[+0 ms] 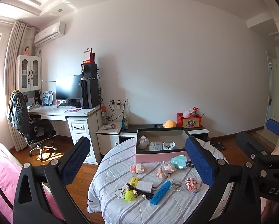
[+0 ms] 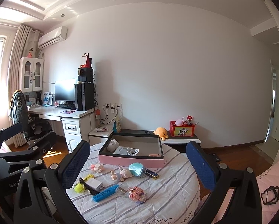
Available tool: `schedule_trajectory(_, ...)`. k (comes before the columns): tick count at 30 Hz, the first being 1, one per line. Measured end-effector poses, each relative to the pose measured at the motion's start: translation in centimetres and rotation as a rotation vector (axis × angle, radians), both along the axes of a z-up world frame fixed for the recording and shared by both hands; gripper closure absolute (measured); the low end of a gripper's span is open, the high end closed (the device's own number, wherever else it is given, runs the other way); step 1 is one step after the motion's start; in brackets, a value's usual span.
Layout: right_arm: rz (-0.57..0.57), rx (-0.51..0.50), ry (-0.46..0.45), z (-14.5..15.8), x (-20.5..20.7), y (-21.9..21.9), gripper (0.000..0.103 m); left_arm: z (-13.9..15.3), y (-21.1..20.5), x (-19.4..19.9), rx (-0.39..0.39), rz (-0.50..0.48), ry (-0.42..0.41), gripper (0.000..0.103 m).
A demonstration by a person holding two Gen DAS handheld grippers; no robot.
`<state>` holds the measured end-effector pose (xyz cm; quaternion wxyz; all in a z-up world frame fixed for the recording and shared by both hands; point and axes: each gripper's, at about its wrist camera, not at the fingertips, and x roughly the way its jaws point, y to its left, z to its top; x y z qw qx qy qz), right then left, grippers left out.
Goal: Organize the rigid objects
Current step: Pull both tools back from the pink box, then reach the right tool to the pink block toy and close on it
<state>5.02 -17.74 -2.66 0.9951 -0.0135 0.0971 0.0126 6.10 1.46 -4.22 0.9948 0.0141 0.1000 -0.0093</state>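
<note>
1. Left gripper: blue-padded fingers spread wide, nothing between them; held above the near edge of the round table, which wears a grey-striped cloth.
2. Right gripper: fingers likewise spread wide, holding nothing; it hangs above the same table, to the right of the left gripper.
3. Blue highlighter: lying flat at 6 o'clock from the left gripper's gap, nearest the camera.
4. Yellow highlighter, white charger, black hair clip: clustered together at 7 o'clock, touching or overlapping.
5. Pink block toy: at 5 o'clock, just beside the right-hand finger of the left gripper.
6. Small doll and pink-white block figure: mid-table, near the centre of the gap.
7. Teal heart-shaped mirror: beside the doll, at the box's front wall.
8. Pink box: open, at 12 o'clock on the far side of the table, already holding a white figurine, a flat white case and a small round white item.
9. Desk: far off at 10 o'clock, against the wall.
</note>
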Motion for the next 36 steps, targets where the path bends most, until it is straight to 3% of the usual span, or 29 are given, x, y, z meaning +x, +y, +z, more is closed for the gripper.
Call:
schedule_trajectory(15,-0.007,0.013,0.097,-2.8,3.4,-0.6,0.0,-2.9,-1.0,4.4,0.012,-0.02,0.101,0.0)
schedule_trajectory(23,-0.006,0.012,0.227,-7.2,7.1,-1.3,0.0,-7.7,-1.8,8.4,0.025,-0.055,0.245,0.0)
schedule_trajectory(32,0.014,0.039,0.425,-14.4,11.4,-2.4,0.0,-15.1,-2.4,12.4,0.036,-0.085,0.452,0.0)
schedule_trajectory(36,0.028,0.07,0.486,-16.7,13.4,-2.7,0.0,-16.9,-2.3,13.6,0.047,-0.085,0.492,0.0)
